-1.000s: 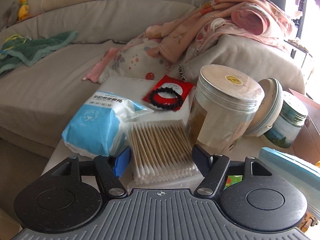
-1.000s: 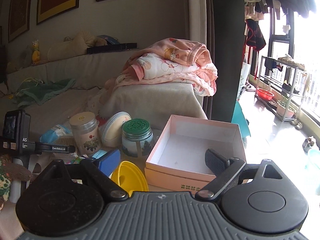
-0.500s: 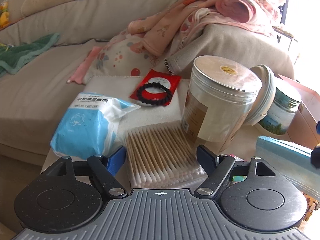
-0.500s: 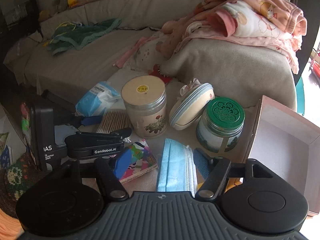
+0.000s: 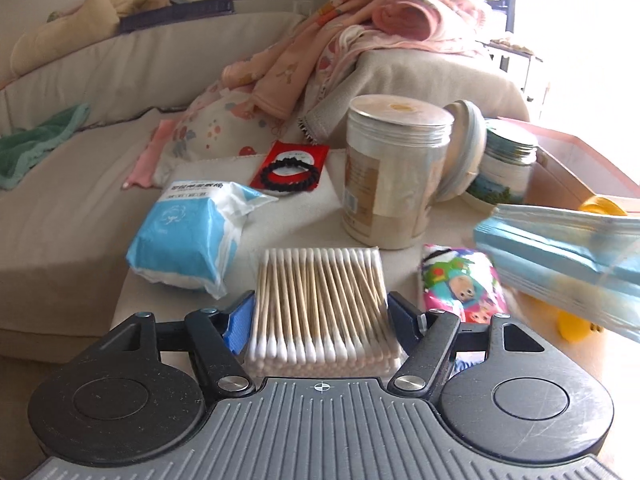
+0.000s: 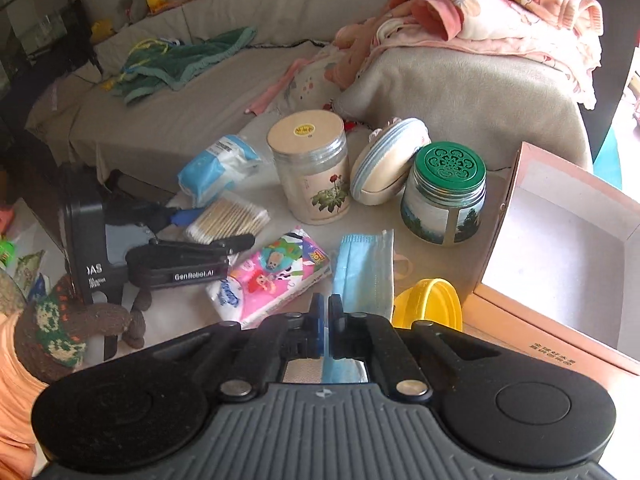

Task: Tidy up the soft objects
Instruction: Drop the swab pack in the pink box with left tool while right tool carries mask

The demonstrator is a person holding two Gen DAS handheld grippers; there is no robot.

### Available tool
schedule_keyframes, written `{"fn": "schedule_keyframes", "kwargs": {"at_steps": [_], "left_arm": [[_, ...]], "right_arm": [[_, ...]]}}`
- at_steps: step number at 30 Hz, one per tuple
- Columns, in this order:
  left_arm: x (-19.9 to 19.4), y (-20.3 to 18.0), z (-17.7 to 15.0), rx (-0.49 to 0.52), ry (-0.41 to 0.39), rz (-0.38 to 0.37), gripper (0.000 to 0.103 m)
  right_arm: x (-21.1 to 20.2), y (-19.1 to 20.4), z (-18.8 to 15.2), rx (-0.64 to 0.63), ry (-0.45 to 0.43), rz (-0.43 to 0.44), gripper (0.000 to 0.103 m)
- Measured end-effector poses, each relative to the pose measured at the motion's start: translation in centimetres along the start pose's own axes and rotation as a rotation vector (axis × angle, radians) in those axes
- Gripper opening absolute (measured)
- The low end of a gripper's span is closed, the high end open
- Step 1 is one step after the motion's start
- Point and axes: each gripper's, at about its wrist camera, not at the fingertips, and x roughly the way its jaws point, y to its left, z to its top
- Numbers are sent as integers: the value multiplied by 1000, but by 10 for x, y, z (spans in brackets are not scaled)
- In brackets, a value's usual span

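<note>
My right gripper (image 6: 328, 312) is shut on the near edge of a stack of blue face masks (image 6: 362, 272), which shows lifted in the left wrist view (image 5: 560, 248). My left gripper (image 5: 320, 316) is open, its fingers on either side of a pack of cotton swabs (image 5: 320, 304) on the table; the pack also shows in the right wrist view (image 6: 226, 220). A colourful tissue pack (image 6: 272, 280) lies left of the masks. A blue cotton pad bag (image 5: 188, 236) lies at the left.
An open pink box (image 6: 560, 240) stands at the right, a yellow lid (image 6: 428, 304) beside it. A beige-lidded jar (image 6: 310, 168), a round pouch (image 6: 388, 172) and a green-lidded jar (image 6: 446, 196) stand behind. A sofa with pink clothes (image 6: 500, 12) is beyond.
My right gripper swung down from the box to the masks and shut on them; the masks have lifted. My left gripper pulled back slightly, still open around the swabs.
</note>
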Motion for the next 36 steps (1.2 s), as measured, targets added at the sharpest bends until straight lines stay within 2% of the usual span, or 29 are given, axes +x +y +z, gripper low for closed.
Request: {"fn": "schedule_keyframes", "kwargs": {"at_steps": [2,4,6,7,8,9,10,13,15,16,17,19,22,24,26,31,36], "left_arm": [[-27,-5,-5,21,-24,-23,75],[-47,-9,-7,8,-24,-61,75],[-61,-15,-10,-2,-5,-97,75],[-65,-19,-12,-2,8,-110,75],[-70,-24,-16,-1,21,-122,75],[-72,-29,-19,-2,28,-134,75],[-75,-34,-24,-5,33,-152,75],[-79,-44,-35,-8,34,-200,75],[-80,-47,-39,-11,33,-216,75],[-81,-47,-41,-15,34,-222,75],[-84,-45,-43,-23,35,-234,75],[-90,-44,-46,-22,32,-264,75],[-102,-52,-49,19,27,-314,75],[-109,-63,-49,42,24,-360,75],[-114,-78,-47,78,24,-412,75],[-121,-132,-33,242,21,-507,75],[-113,-169,-1,308,13,-531,75]], "right_arm": [[-22,0,-2,5,-51,30,1],[-31,4,-3,-26,-71,-1,2],[-25,7,-2,-39,-60,-33,7],[-15,11,1,-50,-39,-49,19],[-3,17,4,-77,-16,-70,37],[12,24,4,-117,5,-98,48],[24,31,6,-158,26,-128,49],[84,59,3,-357,136,-305,49],[121,67,-4,-469,195,-448,44],[129,67,-6,-485,215,-482,33],[131,64,-5,-474,235,-490,6],[106,58,3,-371,195,-399,3],[34,52,5,-237,76,-221,3],[-19,44,-7,-153,6,-125,3],[-61,32,-24,-94,-39,-75,3],[-141,-9,-79,31,-170,-152,3],[-179,-52,-113,163,-288,-189,3]]}}
